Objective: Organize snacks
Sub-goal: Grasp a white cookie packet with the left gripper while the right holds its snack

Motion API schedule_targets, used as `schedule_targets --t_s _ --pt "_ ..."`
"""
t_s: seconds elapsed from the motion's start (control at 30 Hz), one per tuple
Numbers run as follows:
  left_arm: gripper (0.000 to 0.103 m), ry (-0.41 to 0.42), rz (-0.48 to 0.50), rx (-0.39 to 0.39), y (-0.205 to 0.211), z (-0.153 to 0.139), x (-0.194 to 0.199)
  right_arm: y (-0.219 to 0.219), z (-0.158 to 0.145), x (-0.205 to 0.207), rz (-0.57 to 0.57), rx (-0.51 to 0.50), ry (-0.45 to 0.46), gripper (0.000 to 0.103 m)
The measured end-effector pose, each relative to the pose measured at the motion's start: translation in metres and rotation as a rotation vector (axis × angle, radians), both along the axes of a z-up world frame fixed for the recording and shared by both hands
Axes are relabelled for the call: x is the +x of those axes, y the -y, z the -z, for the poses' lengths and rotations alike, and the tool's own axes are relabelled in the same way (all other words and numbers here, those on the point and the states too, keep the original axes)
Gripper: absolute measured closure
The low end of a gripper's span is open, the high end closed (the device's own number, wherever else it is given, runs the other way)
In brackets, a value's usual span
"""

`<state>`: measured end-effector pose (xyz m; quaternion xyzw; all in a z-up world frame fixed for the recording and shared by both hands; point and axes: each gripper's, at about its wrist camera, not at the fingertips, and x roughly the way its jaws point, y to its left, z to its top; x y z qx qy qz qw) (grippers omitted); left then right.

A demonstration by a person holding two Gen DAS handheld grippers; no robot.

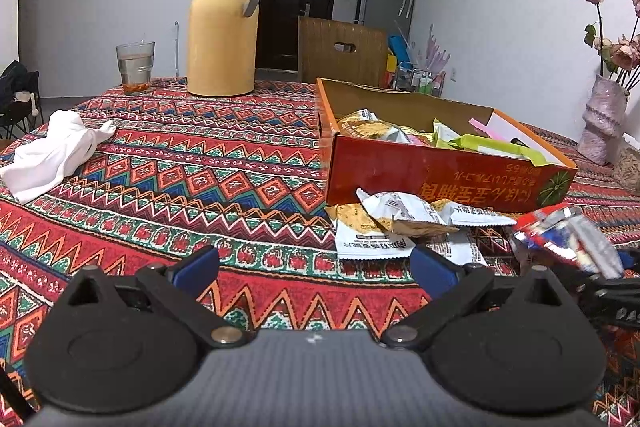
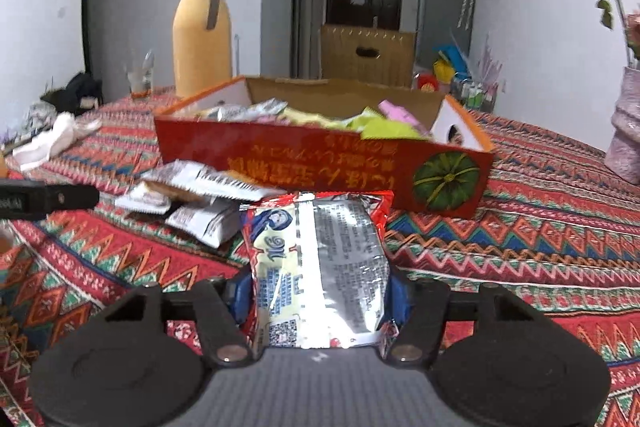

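A red-orange cardboard box [image 1: 440, 179] [image 2: 320, 163] lies on the patterned tablecloth and holds several snack packets, green, pink and silver. Several white-grey snack packets [image 1: 400, 223] [image 2: 200, 187] lie loose in front of its near wall. My right gripper [image 2: 320, 293] is shut on a silver, red and blue snack packet [image 2: 320, 259], held just off the cloth in front of the box. In the left wrist view this packet [image 1: 560, 235] shows at the far right. My left gripper [image 1: 314, 261] stands open over the cloth, left of the loose packets, with nothing between its fingers.
A yellow thermos jug [image 1: 224, 27] and a glass of water [image 1: 135, 67] stand at the back of the table. A crumpled white cloth [image 1: 52, 155] lies at the left. A pink vase [image 1: 600, 123] with dried flowers stands at the right edge, a wooden chair behind the box.
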<state>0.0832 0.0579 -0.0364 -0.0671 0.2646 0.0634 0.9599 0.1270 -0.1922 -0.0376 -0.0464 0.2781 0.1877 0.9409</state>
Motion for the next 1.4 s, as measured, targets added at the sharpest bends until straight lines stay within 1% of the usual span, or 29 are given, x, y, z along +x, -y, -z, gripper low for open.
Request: schedule_targets --t_s 0.17,0.37,0.5,0.63,0.87,1.07,1.13,1.2,1.23,1.3,1.33,1.4 --pt "0.0 -0.011 -0.015 0.013 0.001 -0.002 0.001 0.024 -0.005 0.002 0.057 0.04 0.023 0.041" --pt "0.0 -0.023 -0.009 0.043 0.008 -0.015 0.006 0.052 -0.008 0.014 0.128 0.063 0.046 0.041" --pt "0.0 -0.015 -0.002 0.069 0.02 -0.028 0.018 0.063 -0.003 0.023 0.183 0.109 0.043 0.041" --pt "0.0 -0.046 -0.004 0.108 0.037 -0.034 0.04 0.068 0.003 0.025 0.2 0.131 0.034 0.041" --pt "0.0 -0.118 -0.034 0.129 0.059 -0.024 0.081 0.075 0.006 0.023 0.214 0.159 0.038 0.041" --pt "0.001 -0.156 -0.053 0.16 0.071 -0.008 0.101 0.075 0.006 0.02 0.209 0.161 0.051 0.041" --pt "0.005 -0.158 -0.057 0.159 0.071 -0.004 0.104 0.074 0.006 0.02 0.206 0.162 0.052 0.041" --pt "0.016 -0.157 -0.052 0.155 0.07 0.0 0.105 0.074 0.006 0.02 0.205 0.162 0.052 0.04" --pt "0.018 -0.159 -0.048 0.152 0.07 0.002 0.106 0.074 0.006 0.02 0.204 0.161 0.051 0.04" --pt "0.029 -0.163 -0.037 0.143 0.069 0.006 0.108 0.074 0.007 0.02 0.203 0.16 0.051 0.04" --pt "0.032 -0.167 -0.031 0.138 0.069 0.007 0.109 0.074 0.007 0.02 0.202 0.16 0.051 0.04" --pt "0.045 -0.168 -0.019 0.124 0.068 0.009 0.109 0.074 0.007 0.02 0.203 0.159 0.051 0.04"
